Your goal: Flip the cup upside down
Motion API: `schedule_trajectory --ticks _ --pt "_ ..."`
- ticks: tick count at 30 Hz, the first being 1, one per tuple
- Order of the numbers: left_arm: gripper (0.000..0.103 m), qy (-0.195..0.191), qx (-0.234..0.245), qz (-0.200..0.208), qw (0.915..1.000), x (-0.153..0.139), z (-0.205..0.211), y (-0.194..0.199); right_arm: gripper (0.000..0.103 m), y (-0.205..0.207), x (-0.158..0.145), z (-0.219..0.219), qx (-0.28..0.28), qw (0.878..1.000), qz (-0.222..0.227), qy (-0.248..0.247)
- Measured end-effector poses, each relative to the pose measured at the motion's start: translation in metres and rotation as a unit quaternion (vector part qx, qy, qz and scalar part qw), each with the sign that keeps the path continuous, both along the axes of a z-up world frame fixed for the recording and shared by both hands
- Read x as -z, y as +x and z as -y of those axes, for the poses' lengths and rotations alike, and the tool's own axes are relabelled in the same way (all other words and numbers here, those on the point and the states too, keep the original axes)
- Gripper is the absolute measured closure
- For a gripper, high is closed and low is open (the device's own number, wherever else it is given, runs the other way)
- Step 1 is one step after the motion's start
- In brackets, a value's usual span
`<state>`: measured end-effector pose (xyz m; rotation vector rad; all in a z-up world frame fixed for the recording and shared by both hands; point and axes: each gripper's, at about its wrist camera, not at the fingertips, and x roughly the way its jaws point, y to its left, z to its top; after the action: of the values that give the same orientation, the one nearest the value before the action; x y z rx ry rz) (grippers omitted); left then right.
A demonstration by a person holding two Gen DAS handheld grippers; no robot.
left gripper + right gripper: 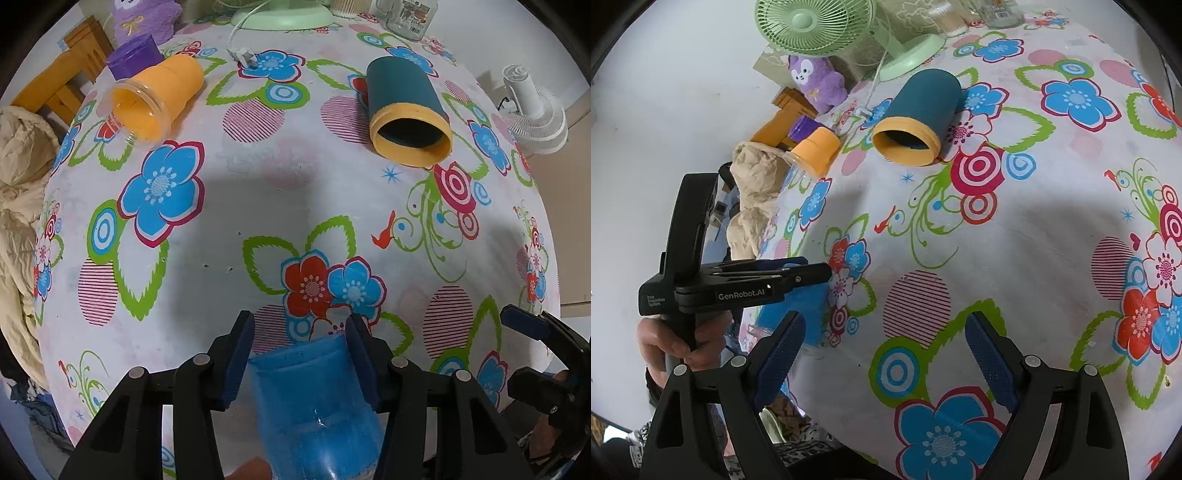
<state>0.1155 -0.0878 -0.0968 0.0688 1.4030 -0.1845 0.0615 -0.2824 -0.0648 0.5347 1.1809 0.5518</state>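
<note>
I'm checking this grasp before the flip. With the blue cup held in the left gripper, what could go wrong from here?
The left gripper pinches the blue cup with only the outer part of its pads; the smooth plastic may slip as it turns. The cup hangs near the table edge, so a drop could land off it. The open right gripper is close beside the left and could get bumped.
</note>
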Motion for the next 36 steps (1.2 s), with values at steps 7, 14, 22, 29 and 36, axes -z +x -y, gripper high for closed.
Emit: schedule_trajectory --ticks 7,14,22,29,36 --pt "0.052 -0.014 -0.009 0.016 0.9997 -0.021 -0.013 -0.003 0.013 -0.002 -0.003 -0.003 -0.003 1.0 0.005 0.0" --pt "0.065 -0.011 -0.013 0.04 0.9991 -0.038 -0.019 -0.01 0.013 -0.004 -0.006 -0.007 -0.01 1.0 0.011 0.001" --pt "0.033 -0.013 -0.037 0.043 0.9983 -0.035 -0.021 -0.009 0.013 -0.007 -0.007 -0.009 -0.014 1.0 0.011 -0.002" --pt "0.028 -0.033 -0.073 0.022 0.9965 -0.023 -0.034 -0.007 0.013 -0.007 -0.005 -0.01 -0.016 1.0 0.008 0.0" --pt "0.027 -0.046 -0.092 -0.007 0.9947 -0.002 -0.032 -0.006 0.013 -0.007 -0.003 -0.01 -0.017 1.0 0.007 0.0"
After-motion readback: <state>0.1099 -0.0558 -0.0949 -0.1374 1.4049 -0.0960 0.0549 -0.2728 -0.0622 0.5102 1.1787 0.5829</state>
